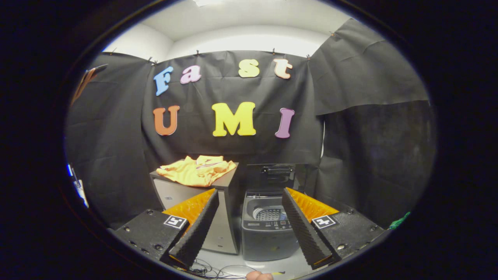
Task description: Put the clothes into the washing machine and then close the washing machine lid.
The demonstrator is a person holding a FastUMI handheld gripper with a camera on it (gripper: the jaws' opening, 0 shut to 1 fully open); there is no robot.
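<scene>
A crumpled yellow-orange garment [196, 170] lies on top of a dark-topped cabinet [223, 217], beyond and above my left finger. Beside the cabinet on its right stands a small grey top-loading washing machine [264, 233]. Its lid [277, 175] is raised upright at the back and the perforated drum [268, 213] is visible inside. My gripper [249, 198] is open, well short of both, with the fingers spread wide. The washing machine shows in the gap between them. Nothing is between the fingers.
Black cloth walls close in the booth behind and on both sides. Thin cables [212, 270] lie on the pale floor in front of the cabinet. A fingertip [258, 275] of a person's hand shows below the fingers. A green object [398, 222] peeks in low at the right.
</scene>
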